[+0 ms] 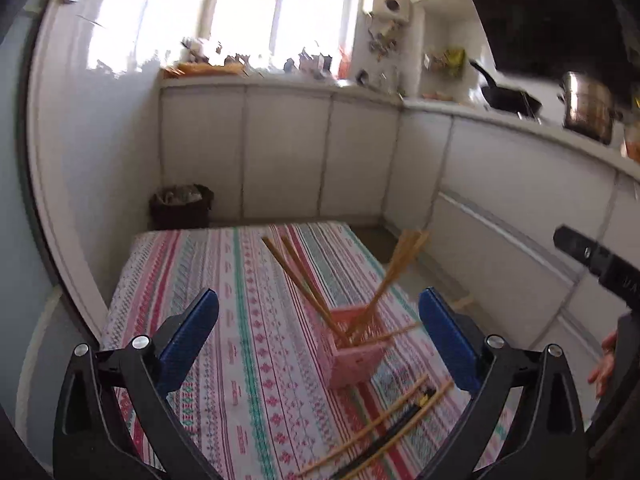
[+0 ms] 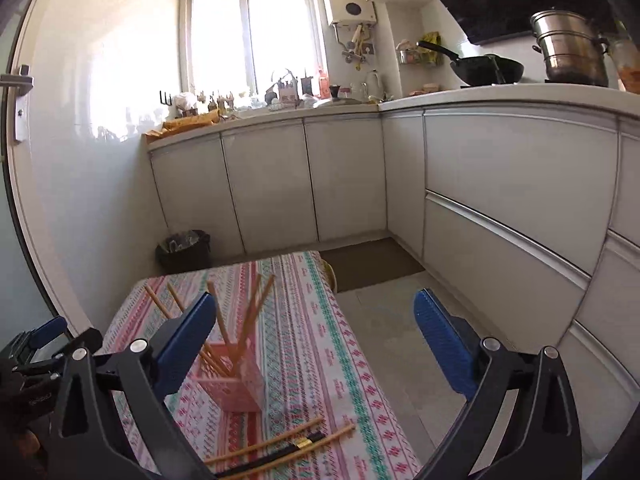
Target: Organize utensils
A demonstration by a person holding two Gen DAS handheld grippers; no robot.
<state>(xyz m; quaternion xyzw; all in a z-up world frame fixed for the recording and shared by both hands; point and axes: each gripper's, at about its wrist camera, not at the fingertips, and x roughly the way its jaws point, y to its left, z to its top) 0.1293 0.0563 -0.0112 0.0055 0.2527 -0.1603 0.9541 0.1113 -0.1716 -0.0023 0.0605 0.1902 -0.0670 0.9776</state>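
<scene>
Both tongs stand spread wide with nothing between the blue pads: your left tongs (image 1: 318, 344) hang over the striped surface (image 1: 180, 280), your right tongs (image 2: 314, 346) sit partly past its edge, above the floor. Loose chopsticks (image 2: 280, 446) lie at the near edge of the surface, just in front of the pink holder (image 2: 240, 380), which already carries several sticks leaning outward. I think the next step is to pick one loose stick. Choose the outermost one, take it near its middle so it does not swing, and lower it steeply into the holder, because this holder looks light and may tip.
</scene>
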